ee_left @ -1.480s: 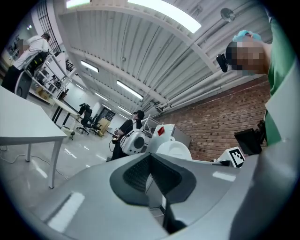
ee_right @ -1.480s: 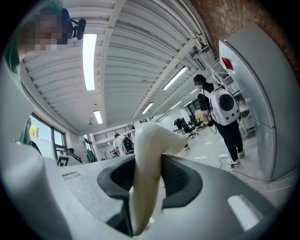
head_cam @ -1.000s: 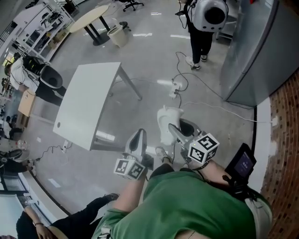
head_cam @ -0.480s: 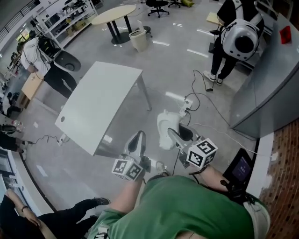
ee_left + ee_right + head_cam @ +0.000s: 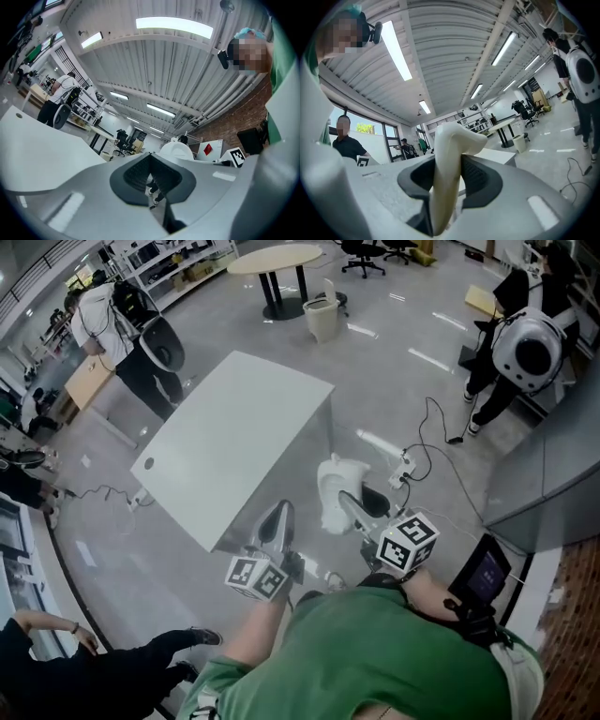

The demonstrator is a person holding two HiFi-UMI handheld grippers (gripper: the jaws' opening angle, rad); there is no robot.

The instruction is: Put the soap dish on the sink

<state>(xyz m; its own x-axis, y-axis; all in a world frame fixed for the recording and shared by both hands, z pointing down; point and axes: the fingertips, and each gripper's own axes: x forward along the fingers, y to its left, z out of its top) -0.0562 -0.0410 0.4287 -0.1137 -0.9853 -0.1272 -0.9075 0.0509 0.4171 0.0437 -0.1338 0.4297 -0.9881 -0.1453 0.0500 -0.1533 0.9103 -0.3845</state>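
Cloth of a green shirt [image 5: 375,652] fills the bottom of the head view, with both grippers held out just past it. The left gripper [image 5: 278,514] has its jaws drawn together with nothing between them. The right gripper [image 5: 349,502] is clamped on the white soap dish [image 5: 332,486], which stands on edge between the pads, up in the air over the grey floor [image 5: 394,381]. It shows beside the long edge of the white table [image 5: 234,432] that faces the person. Farther off, cables [image 5: 427,442] trail across the floor. Beyond them a bin [image 5: 321,317] stands by a round table [image 5: 275,259], and a person with a white backpack [image 5: 530,348] stands at far right.
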